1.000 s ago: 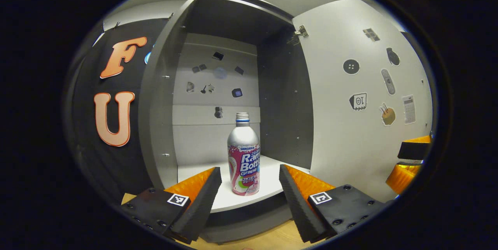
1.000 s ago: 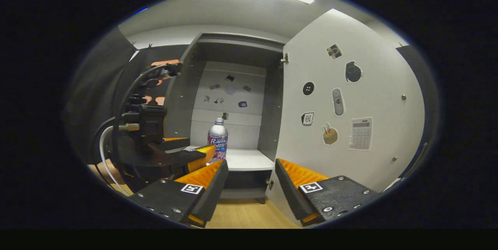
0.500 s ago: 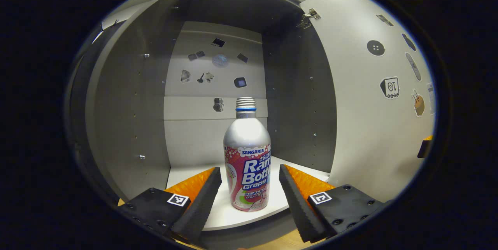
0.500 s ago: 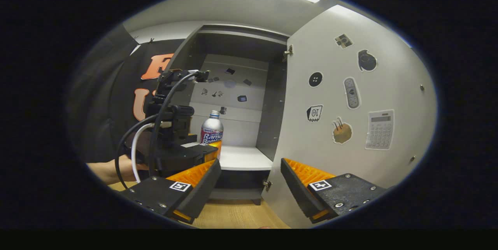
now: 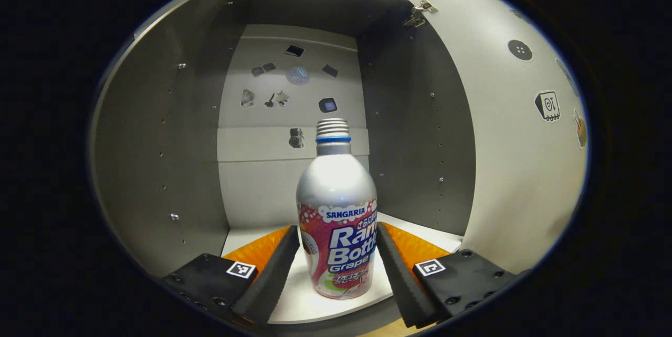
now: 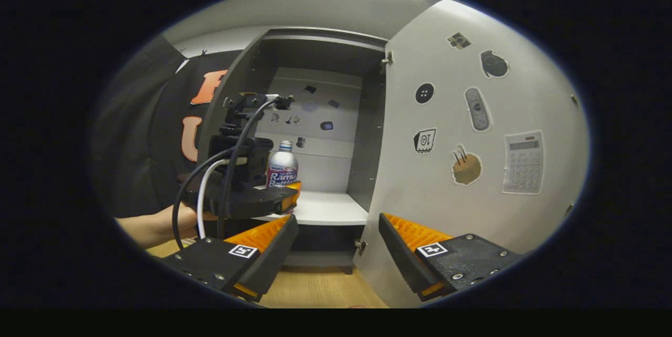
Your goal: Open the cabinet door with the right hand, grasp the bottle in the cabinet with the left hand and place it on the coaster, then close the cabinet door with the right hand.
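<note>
The bottle point(image 5: 337, 211) stands upright on the white shelf point(image 5: 294, 300) inside the cabinet point(image 5: 157, 132), near the front edge of that shelf. It has a silver shoulder, a threaded neck with a blue ring, and a pink and white label on the lower half. In the left gripper view, the left hand-held gripper point(image 5: 336, 269) is on both sides of the bottle, with its fingers spread: one dark pad is just beside the bottle on the left, with a thin gap of shelf visible, and the other pad is against the bottle's right side or almost touching; I cannot tell if it presses. Behind the bottle, the cabinet's back wall carries several small stickers point(image 5: 296, 74). To the right of the bottle, the door point(image 5: 514, 158) is swung wide open, with a hinge point(image 5: 420, 11) at its top corner and more stickers on its inner face. In the right gripper view, the same bottle point(image 6: 282, 169) is seen farther off on the shelf, partly hidden by the left hand-held gripper point(image 6: 286, 198), which carries cables and is held by a hand point(image 6: 181, 219). The right hand-held gripper point(image 6: 336, 253) is nearer to the camera than the bottle, in front of the cabinet and over the wooden table point(image 6: 315, 290), with its fingers spread and nothing between them. The door point(image 6: 472, 169) is to its right.
</note>
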### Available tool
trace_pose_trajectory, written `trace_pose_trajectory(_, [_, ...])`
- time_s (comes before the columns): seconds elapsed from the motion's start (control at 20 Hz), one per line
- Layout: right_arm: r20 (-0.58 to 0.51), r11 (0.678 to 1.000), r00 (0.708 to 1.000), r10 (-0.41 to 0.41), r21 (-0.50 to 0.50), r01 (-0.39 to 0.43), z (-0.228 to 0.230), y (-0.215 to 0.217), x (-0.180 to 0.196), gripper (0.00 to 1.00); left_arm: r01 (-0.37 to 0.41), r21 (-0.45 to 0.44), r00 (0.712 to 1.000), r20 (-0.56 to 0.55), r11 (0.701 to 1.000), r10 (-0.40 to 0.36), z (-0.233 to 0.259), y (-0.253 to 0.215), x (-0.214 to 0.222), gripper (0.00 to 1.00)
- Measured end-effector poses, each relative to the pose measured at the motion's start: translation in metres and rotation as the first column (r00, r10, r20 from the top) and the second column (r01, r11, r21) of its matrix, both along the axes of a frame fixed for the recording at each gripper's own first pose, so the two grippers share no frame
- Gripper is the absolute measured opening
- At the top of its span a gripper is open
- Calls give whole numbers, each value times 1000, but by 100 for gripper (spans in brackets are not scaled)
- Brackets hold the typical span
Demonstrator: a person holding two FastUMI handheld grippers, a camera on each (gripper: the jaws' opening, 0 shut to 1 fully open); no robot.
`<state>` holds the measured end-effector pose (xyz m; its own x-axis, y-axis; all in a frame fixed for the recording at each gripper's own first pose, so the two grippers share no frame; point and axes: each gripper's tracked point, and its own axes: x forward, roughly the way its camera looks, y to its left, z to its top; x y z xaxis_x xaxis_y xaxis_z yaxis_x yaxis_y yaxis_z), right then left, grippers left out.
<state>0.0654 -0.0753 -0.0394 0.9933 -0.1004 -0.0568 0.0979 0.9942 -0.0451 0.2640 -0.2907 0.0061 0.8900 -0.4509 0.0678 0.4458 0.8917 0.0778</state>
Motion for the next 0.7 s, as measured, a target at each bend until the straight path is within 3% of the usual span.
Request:
trace_pose_trajectory(0.1, [6,1000,1000,6,-2,-6,2,-2,-2,95,-3,10,1000,1,1000,3,-1,0,-1,87])
trace_pose_trajectory(0.45, [16,1000,1000,22,-4,-22,4,-10,-11,95,-29,-38,1000,-12,999,28,0,8,-7,84])
trace_pose_trajectory(0.7, [26,997,997,72,9,-72,6,-4,-25,95,-55,-74,998,12,996,56,10,26,-37,82])
